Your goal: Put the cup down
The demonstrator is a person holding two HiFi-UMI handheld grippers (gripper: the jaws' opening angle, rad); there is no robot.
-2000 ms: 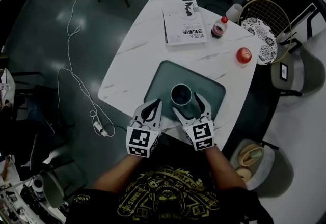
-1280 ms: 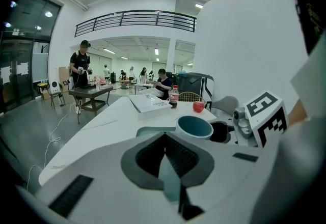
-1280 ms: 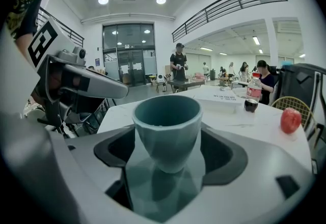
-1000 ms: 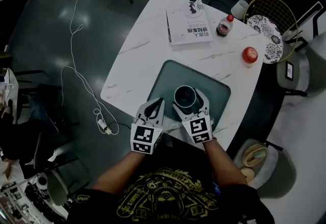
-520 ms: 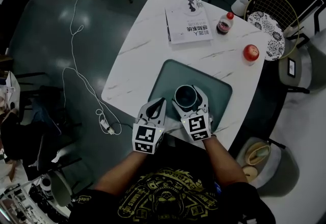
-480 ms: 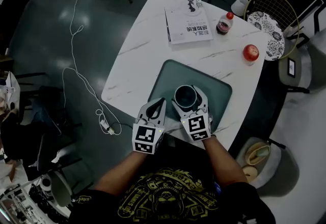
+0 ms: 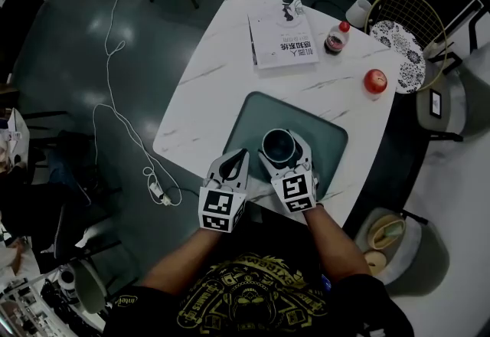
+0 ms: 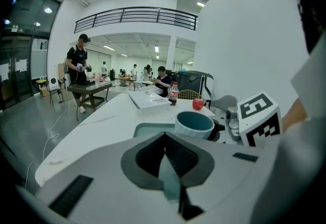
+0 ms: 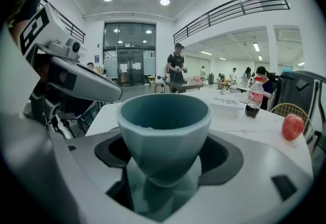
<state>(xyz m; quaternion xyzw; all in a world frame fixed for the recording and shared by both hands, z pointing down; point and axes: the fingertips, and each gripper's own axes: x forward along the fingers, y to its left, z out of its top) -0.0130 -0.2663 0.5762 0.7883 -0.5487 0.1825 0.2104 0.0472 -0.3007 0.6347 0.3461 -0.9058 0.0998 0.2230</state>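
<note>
A teal cup (image 7: 278,144) stands upright over the middle of a dark teal tray (image 7: 325,125) on the white marble table (image 7: 207,90). My right gripper (image 7: 284,154) is shut on the cup, one jaw on each side of its narrow lower part (image 9: 162,164). In the right gripper view the cup's reflection shows on the tray just beneath it; I cannot tell whether it touches. My left gripper (image 7: 230,161) is shut and holds nothing, left of the tray by the table's near edge. The cup (image 8: 193,123) also shows in the left gripper view, beyond the left gripper (image 8: 164,136).
At the table's far side lie a white book (image 7: 279,33), a red-capped dark bottle (image 7: 334,37) and a red apple (image 7: 375,81). A wire-backed chair (image 7: 402,29) stands at the far right. A white cable (image 7: 115,113) runs across the floor on the left.
Both grippers and the cup stay in the same place over the tray; only the head camera's framing has shifted slightly.
</note>
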